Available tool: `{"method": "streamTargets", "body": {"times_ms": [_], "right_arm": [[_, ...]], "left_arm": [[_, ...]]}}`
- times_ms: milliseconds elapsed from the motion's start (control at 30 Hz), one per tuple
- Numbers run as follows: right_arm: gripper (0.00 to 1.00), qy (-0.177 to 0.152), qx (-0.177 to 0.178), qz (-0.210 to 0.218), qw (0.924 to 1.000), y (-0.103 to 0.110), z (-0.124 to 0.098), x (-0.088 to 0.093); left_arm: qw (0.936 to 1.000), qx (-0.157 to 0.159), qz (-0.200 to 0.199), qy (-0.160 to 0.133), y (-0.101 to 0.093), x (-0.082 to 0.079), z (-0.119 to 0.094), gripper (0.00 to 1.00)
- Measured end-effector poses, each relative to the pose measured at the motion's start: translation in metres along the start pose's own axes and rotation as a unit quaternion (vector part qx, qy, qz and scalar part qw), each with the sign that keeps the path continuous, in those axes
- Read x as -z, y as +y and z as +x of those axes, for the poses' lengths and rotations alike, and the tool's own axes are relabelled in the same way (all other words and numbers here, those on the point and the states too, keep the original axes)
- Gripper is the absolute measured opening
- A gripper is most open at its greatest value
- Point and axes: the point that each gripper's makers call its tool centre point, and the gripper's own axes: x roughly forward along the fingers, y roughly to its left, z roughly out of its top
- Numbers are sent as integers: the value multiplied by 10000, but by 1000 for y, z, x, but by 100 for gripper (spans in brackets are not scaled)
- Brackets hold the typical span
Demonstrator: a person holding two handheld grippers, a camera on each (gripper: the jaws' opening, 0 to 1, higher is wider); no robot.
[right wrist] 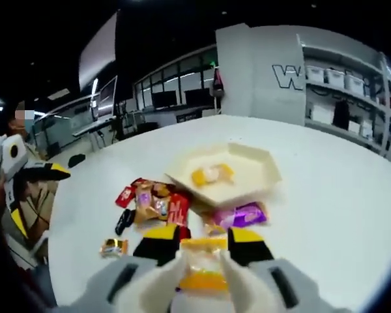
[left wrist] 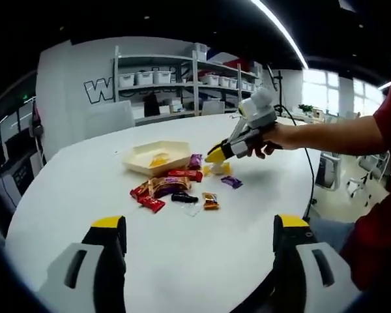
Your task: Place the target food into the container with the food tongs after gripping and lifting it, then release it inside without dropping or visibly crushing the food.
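Right tool [right wrist: 202,261] is pinching a yellow snack packet [right wrist: 201,268] just off the hexagonal tray [right wrist: 260,171]; left tool [left wrist: 199,241] hangs spread wide over the counter [left wrist: 202,261].

Bare white worktop [left wrist: 202,261] in front of the left claw [left wrist: 202,254], wide open to pass. Farther on, blocked by a scatter of wrapped snacks [left wrist: 173,190] just beside the tray [left wrist: 158,158]. Tray [right wrist: 231,173] mostly unfilled: one yellow piece [right wrist: 212,175] inside, room around it.
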Motion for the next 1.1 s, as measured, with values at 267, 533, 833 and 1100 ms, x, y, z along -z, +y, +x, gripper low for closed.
{"method": "streamTargets", "body": {"times_ms": [267, 533, 833, 1100], "right_arm": [[16, -2, 148, 108, 9998, -4, 0, -4], [15, -102, 113, 126, 9998, 0, -4, -15], [16, -392, 64, 167, 9991, -3, -15, -51], [16, -480, -1, 70, 9988, -1, -12, -73]], "left_arm": [[10000, 10, 1, 39, 1, 4, 0, 91], [10000, -13, -8, 37, 3, 5, -2, 91], [10000, -43, -12, 7, 5, 4, -5, 91], [10000, -54, -36, -8, 5, 4, -4, 91]]}}
